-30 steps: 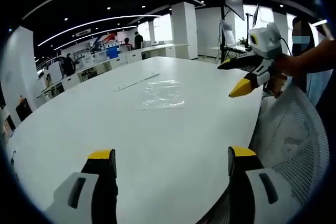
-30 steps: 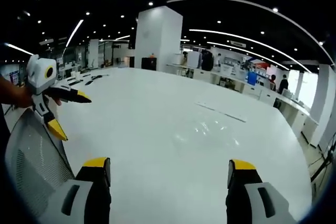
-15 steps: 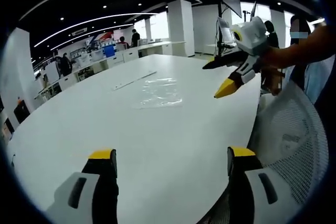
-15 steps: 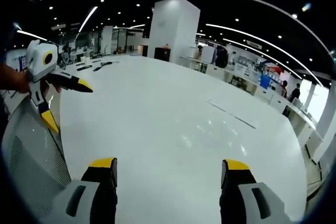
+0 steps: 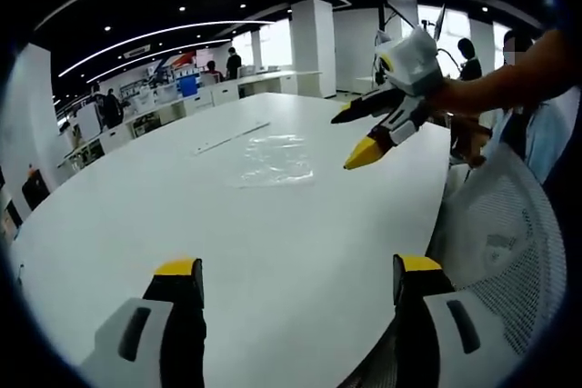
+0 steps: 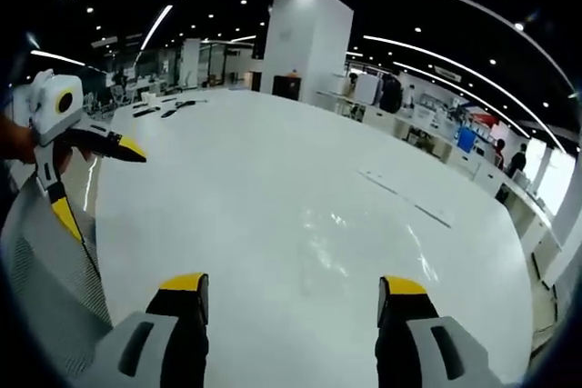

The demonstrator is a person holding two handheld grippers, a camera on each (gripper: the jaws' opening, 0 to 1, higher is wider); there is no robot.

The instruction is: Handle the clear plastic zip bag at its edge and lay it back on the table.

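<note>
Beside the zip bag (image 5: 275, 160), perhaps a strip (image 5: 232, 139).

A large white table (image 5: 273, 224) with a rounded edge and a glossy top carries everything here, its surface picking up soft reflections of the ceiling lights in the right gripper view (image 6: 300, 215). Lying flat on it in the left gripper view is the clear plastic zip bag (image 5: 275, 160), wrinkled and shiny, well in from the near edge, with a thin pale strip (image 5: 232, 137) lying just beyond it toward the far side. In the right gripper view a few small dark items (image 6: 168, 112) rest near the table's far end, too small to identify.
</note>
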